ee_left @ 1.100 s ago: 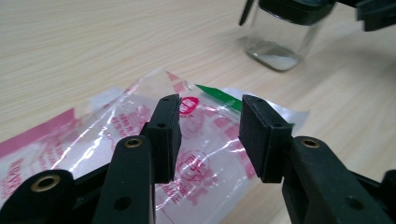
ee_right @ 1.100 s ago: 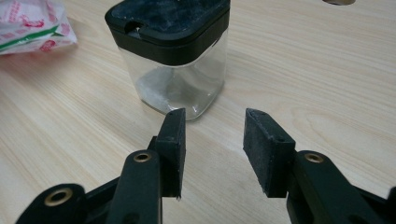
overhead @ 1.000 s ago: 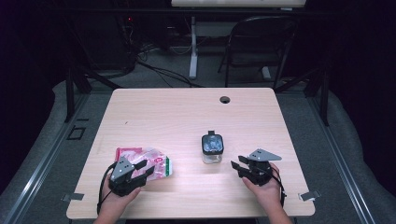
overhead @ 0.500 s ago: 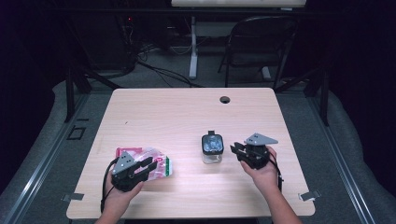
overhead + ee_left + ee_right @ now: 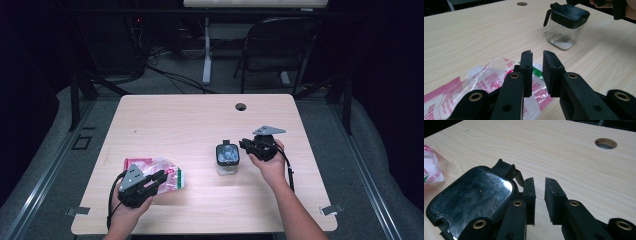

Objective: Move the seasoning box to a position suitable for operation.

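A clear plastic bag (image 5: 159, 172) with pink and green print lies at the front left of the table (image 5: 200, 120). My left gripper (image 5: 159, 177) hovers over the bag's (image 5: 491, 75) near edge. The left gripper's (image 5: 537, 56) jaws stand a narrow gap apart with nothing between them. A small clear jar (image 5: 227, 158) with a black hinged lid (image 5: 471, 200) stands right of centre, with a little white powder in the jar (image 5: 565, 27). Beside the jar's right side is my right gripper (image 5: 244, 144). The right gripper's (image 5: 540, 182) jaws are slightly apart, empty, and next to the lid's tab.
A round cable hole (image 5: 241, 106) sits near the table's far edge, also in the right gripper view (image 5: 605, 143). A folding chair (image 5: 280, 45) and cables stand on the floor behind the table. Bare wood lies between the bag and the jar.
My right gripper has moved forward and left, up beside the jar. My left gripper has shifted slightly over the bag's edge.
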A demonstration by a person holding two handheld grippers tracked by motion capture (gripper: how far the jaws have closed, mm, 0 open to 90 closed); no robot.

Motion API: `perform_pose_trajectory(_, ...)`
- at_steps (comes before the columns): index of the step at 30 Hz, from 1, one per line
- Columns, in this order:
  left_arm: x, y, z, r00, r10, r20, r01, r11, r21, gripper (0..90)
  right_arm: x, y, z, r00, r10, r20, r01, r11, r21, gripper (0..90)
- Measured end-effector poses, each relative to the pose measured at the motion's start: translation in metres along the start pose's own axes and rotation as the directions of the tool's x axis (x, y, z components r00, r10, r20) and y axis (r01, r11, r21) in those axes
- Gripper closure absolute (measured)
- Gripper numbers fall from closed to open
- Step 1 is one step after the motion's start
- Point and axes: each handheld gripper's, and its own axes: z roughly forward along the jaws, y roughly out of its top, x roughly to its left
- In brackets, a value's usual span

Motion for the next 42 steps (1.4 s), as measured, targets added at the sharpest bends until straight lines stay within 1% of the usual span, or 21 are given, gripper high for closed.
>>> perform_pose_trajectory(1, 0.0, 0.0, -0.001, 1.0, -0.004, -0.005, 0.004, 1.0, 0.0, 79.1, 0.001, 0.004, 0.004, 0.9998, -0.02, -0.007, 0.02, 1.0, 0.009, 79.0)
perform_pose_trajectory(5, -0.003, 0.001, -0.005, 0.9997, -0.013, -0.019, 0.013, 0.9999, -0.004, 79.6, 0.001, 0.006, 0.009, 0.9995, -0.024, -0.019, 0.024, 1.0, 0.008, 78.5)
perform_pose_trajectory(8, -0.006, 0.002, -0.005, 0.9996, -0.018, -0.023, 0.017, 0.9998, -0.01, 80.5, -0.001, 0.008, 0.015, 0.9994, -0.006, -0.036, 0.006, 1.0, 0.016, 78.2)
perform_pose_trajectory(9, -0.008, 0.002, -0.005, 0.9996, -0.015, -0.023, 0.015, 0.9999, -0.006, 81.1, -0.001, 0.009, 0.019, 0.9987, 0.001, -0.052, 0.0, 1.0, 0.018, 77.4)
perform_pose_trajectory(13, -0.015, 0.004, -0.001, 0.9997, -0.014, -0.02, 0.014, 0.9999, -0.004, 81.1, 0.001, 0.011, 0.024, 0.9986, -0.014, -0.052, 0.015, 1.0, 0.02, 77.4)
perform_pose_trajectory(15, -0.018, 0.005, 0.001, 0.9998, -0.008, -0.019, 0.009, 1.0, 0.001, 81.4, -0.001, 0.011, 0.027, 0.9976, -0.006, -0.069, 0.008, 1.0, 0.024, 79.2)
perform_pose_trajectory(16, -0.021, 0.005, 0.003, 0.9998, -0.014, -0.014, 0.014, 0.9999, 0.001, 81.4, -0.002, 0.011, 0.027, 0.9959, 0.01, -0.09, -0.008, 1.0, 0.023, 81.3)
perform_pose_trajectory(18, -0.023, 0.005, 0.005, 0.9999, -0.008, -0.011, 0.008, 0.9999, 0.013, 81.6, -0.002, 0.011, 0.026, 0.9939, 0.014, -0.109, -0.011, 0.999, 0.031, 83.6)
perform_pose_trajectory(19, -0.023, 0.005, 0.005, 0.9999, -0.008, -0.011, 0.008, 0.9999, 0.013, 81.6, -0.002, 0.011, 0.026, 0.9939, 0.014, -0.109, -0.011, 0.999, 0.031, 83.6)
perform_pose_trajectory(20, -0.024, 0.005, 0.007, 0.9999, -0.012, -0.009, 0.012, 0.9998, 0.014, 81.6, -0.001, 0.01, 0.025, 0.9931, 0.012, -0.117, -0.008, 0.999, 0.035, 84.1)
perform_pose_trajectory(21, -0.026, 0.005, 0.009, 1.0, -0.005, -0.004, 0.005, 0.9998, 0.021, 81.7, 0.001, 0.01, 0.023, 0.9905, -0.006, -0.138, 0.012, 0.999, 0.048, 84.7)
perform_pose_trajectory(22, -0.027, 0.005, 0.01, 1.0, -0.006, -0.001, 0.006, 0.9997, 0.023, 81.7, 0.001, 0.01, 0.023, 0.9905, -0.006, -0.138, 0.012, 0.999, 0.048, 84.7)
perform_pose_trajectory(24, -0.03, 0.005, 0.014, 1.0, 0.002, 0.006, -0.002, 0.9996, 0.027, 81.8, 0.005, 0.01, 0.02, 0.9882, -0.028, -0.151, 0.037, 0.997, 0.063, 84.4)
perform_pose_trajectory(26, -0.033, 0.007, 0.018, 0.9998, 0.013, 0.012, -0.013, 0.9995, 0.028, 82.0, 0.01, 0.009, 0.017, 0.9876, -0.047, -0.15, 0.058, 0.996, 0.065, 84.4)
perform_pose_trajectory(28, -0.037, 0.007, 0.02, 0.9997, 0.015, 0.017, -0.015, 0.9994, 0.031, 82.2, 0.014, 0.006, 0.014, 0.9859, -0.045, -0.161, 0.056, 0.996, 0.067, 84.2)
perform_pose_trajectory(29, -0.039, 0.009, 0.023, 0.9994, 0.026, 0.024, -0.026, 0.9991, 0.034, 82.2, 0.016, 0.006, 0.013, 0.9846, -0.053, -0.166, 0.065, 0.995, 0.071, 84.0)
perform_pose_trajectory(30, -0.04, 0.009, 0.024, 0.9992, 0.029, 0.027, -0.03, 0.9989, 0.036, 82.3, 0.019, 0.003, 0.011, 0.9839, -0.054, -0.171, 0.066, 0.996, 0.065, 83.9)
perform_pose_trajectory(31, -0.041, 0.01, 0.026, 0.9991, 0.029, 0.03, -0.03, 0.9989, 0.035, 82.4, 0.021, 0.003, 0.009, 0.983, -0.062, -0.173, 0.076, 0.994, 0.074, 83.7)
perform_pose_trajectory(36, -0.048, 0.011, 0.033, 0.9984, 0.032, 0.046, -0.034, 0.9986, 0.04, 82.6, 0.035, -0.006, -0.004, 0.9819, -0.086, -0.169, 0.099, 0.992, 0.074, 83.1)
perform_pose_trajectory(40, -0.054, 0.01, 0.039, 0.9976, 0.049, 0.05, -0.052, 0.997, 0.058, 82.8, 0.045, -0.014, -0.014, 0.9803, -0.085, -0.179, 0.1, 0.992, 0.077, 82.8)
perform_pose_trajectory(42, -0.055, 0.01, 0.04, 0.9968, 0.055, 0.057, -0.058, 0.9968, 0.055, 82.7, 0.052, -0.018, -0.019, 0.9796, -0.085, -0.182, 0.101, 0.992, 0.082, 83.0)
